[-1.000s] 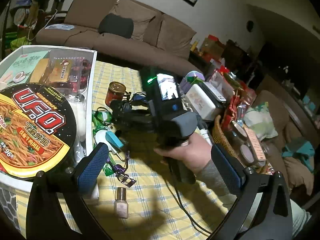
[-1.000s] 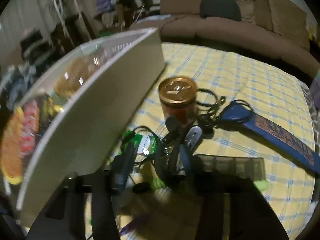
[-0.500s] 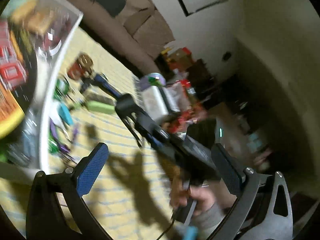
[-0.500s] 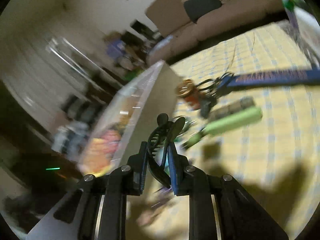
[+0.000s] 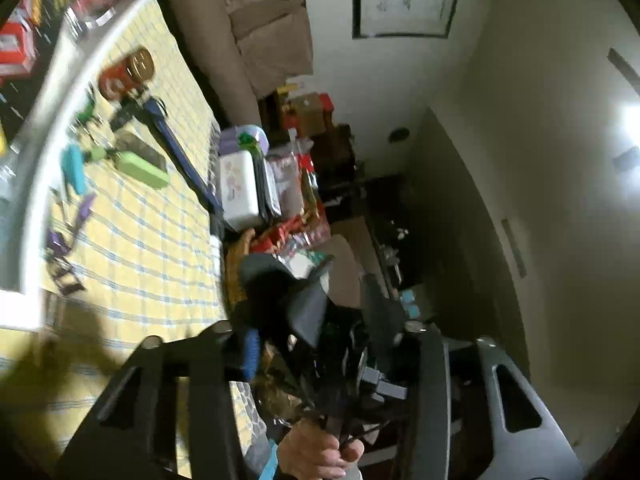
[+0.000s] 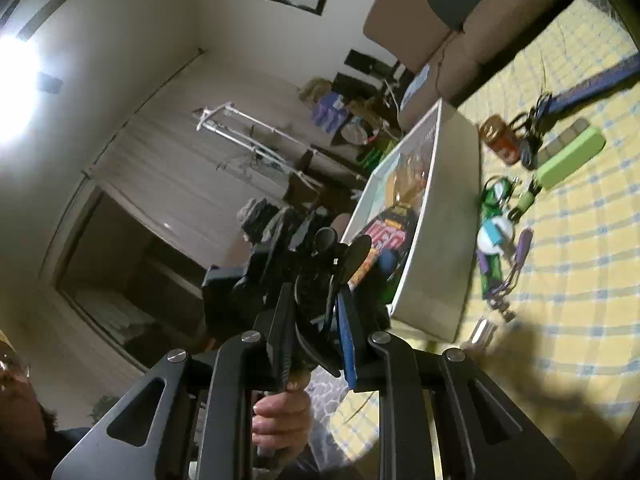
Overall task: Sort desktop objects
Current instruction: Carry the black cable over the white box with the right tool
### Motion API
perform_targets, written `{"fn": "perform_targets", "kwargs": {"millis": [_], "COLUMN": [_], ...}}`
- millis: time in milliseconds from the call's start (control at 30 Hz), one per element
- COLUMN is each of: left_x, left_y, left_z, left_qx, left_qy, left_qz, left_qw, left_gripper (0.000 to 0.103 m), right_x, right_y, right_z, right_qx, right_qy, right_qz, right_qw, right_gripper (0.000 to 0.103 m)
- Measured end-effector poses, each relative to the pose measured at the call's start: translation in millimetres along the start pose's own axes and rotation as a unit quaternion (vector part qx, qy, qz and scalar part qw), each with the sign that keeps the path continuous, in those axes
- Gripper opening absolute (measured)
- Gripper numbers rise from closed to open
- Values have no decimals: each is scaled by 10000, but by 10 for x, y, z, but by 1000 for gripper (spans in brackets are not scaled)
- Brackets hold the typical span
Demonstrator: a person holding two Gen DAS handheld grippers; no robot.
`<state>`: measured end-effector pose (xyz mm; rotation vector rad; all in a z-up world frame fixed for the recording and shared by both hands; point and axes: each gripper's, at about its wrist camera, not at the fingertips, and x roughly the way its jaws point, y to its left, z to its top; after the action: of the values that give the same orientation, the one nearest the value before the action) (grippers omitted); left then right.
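The tabletop (image 6: 560, 240) carries a yellow checked cloth and a white box (image 6: 444, 216) of snacks. Beside the box lie a green case (image 6: 570, 158), a jar with a gold lid (image 6: 498, 138) and small items. The right tongs (image 6: 314, 328) are closed on a black hair claw clip (image 6: 320, 280), raised off the tabletop. The left tongs (image 5: 336, 344) stand wide open, around the right device.

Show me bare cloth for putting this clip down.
Bare cloth lies between the green case, the basket and the white box. Crowded: the strip along the box, from the jar to the purple clips.
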<state>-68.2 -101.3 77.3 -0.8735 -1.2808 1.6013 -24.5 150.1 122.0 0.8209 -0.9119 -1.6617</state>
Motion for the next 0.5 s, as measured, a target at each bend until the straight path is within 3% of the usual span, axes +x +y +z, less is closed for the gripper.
{"fn": "perform_targets", "kwargs": {"millis": [67, 233, 500], "left_x": [-160, -639, -1654], "left_y": [-9, -110, -205], "left_z": [54, 286, 923], "left_qx": [-31, 55, 343], "left_qy": [-146, -608, -1297], "left_qz": [59, 193, 565], "left_qw": [9999, 9980, 9894], "left_gripper": [23, 22, 24], "right_x": [71, 497, 1838], "right_y": [-3, 149, 494], "right_z": [-23, 55, 357], "right_qx": [121, 74, -371], "right_qy": [-17, 142, 807], "right_qz": [93, 181, 207], "right_qw": [9999, 9997, 9958], "right_gripper": [19, 20, 20]}}
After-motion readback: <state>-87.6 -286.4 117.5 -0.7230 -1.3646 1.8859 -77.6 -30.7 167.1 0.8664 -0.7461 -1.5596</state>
